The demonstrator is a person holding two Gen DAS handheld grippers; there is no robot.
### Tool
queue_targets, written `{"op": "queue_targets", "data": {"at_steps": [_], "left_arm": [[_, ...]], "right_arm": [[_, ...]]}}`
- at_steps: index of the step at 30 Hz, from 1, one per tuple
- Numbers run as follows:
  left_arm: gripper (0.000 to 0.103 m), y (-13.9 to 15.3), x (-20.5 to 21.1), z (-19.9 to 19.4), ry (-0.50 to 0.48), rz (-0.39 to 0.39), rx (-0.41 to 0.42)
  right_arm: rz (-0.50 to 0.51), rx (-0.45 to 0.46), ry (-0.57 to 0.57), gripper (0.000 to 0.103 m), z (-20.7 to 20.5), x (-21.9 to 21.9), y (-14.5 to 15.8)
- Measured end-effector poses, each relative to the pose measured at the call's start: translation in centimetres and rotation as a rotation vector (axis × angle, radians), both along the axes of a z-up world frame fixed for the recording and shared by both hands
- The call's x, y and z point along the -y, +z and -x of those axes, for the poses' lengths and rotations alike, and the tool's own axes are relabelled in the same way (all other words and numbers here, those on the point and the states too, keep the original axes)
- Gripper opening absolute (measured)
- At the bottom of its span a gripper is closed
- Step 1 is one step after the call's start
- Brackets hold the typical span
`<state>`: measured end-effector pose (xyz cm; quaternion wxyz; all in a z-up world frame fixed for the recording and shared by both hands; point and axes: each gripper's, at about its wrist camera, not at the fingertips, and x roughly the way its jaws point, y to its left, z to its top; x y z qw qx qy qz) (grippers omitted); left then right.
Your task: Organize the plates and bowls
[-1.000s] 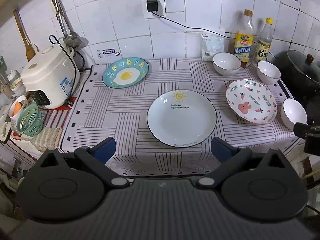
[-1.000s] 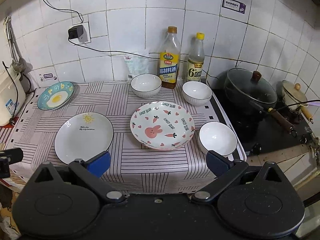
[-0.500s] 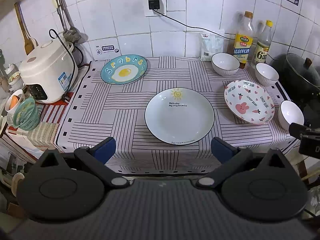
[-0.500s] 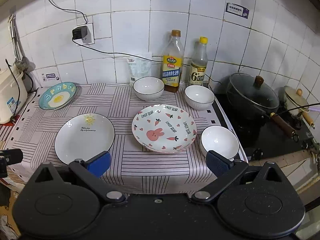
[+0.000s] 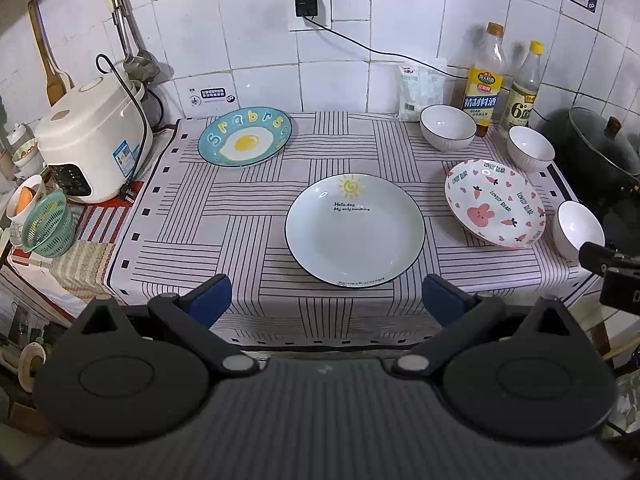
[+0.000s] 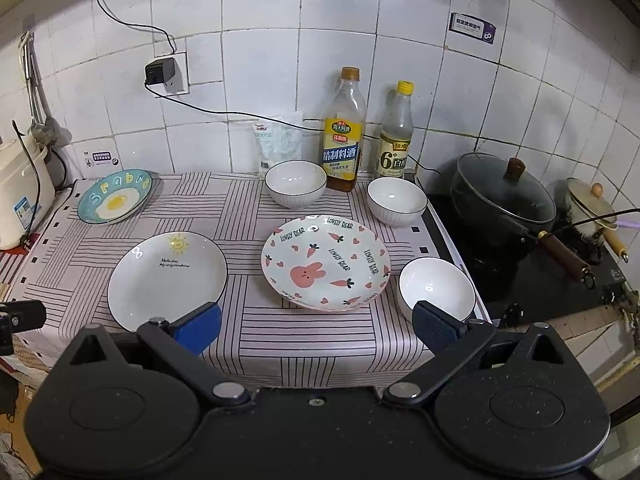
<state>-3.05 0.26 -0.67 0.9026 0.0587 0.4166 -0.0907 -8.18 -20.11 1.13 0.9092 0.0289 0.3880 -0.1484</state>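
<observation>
Three plates lie on the striped cloth: a blue egg plate [image 5: 244,137] [image 6: 115,196] at the back left, a white sun plate [image 5: 355,229] [image 6: 167,279] in the middle, and a pink rabbit plate [image 5: 494,208] [image 6: 325,262] to its right. Three white bowls stand apart: one at the back [image 5: 448,127] [image 6: 295,182], one by the bottles [image 5: 530,148] [image 6: 397,201], one at the front right edge [image 5: 579,229] [image 6: 436,289]. My left gripper [image 5: 326,298] is open and empty before the sun plate. My right gripper [image 6: 316,326] is open and empty before the rabbit plate.
A rice cooker [image 5: 90,140] and a green basket [image 5: 48,224] stand at the left. Two bottles [image 6: 345,132] [image 6: 395,136] and a bag [image 6: 278,144] line the tiled wall. A lidded black pot [image 6: 502,196] sits on the stove at the right.
Both grippers have drawn back and risen slightly, so the counter looks a little lower and farther. Both stay open. No dish has moved.
</observation>
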Motion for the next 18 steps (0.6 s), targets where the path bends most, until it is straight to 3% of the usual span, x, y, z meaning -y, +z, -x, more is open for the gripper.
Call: {"op": "queue_targets", "data": {"at_steps": [14, 18], "left_arm": [[0.103, -0.5, 0.1, -1.3, 0.027, 0.012, -0.043], [0.103, -0.7, -0.1, -2.0, 0.041, 0.034, -0.056]], "right_arm": [[-0.047, 0.0, 0.055, 0.103, -2.0, 0.8, -1.0], [-0.099, 0.07, 0.136, 0.103, -2.6, 0.9, -1.2]]}}
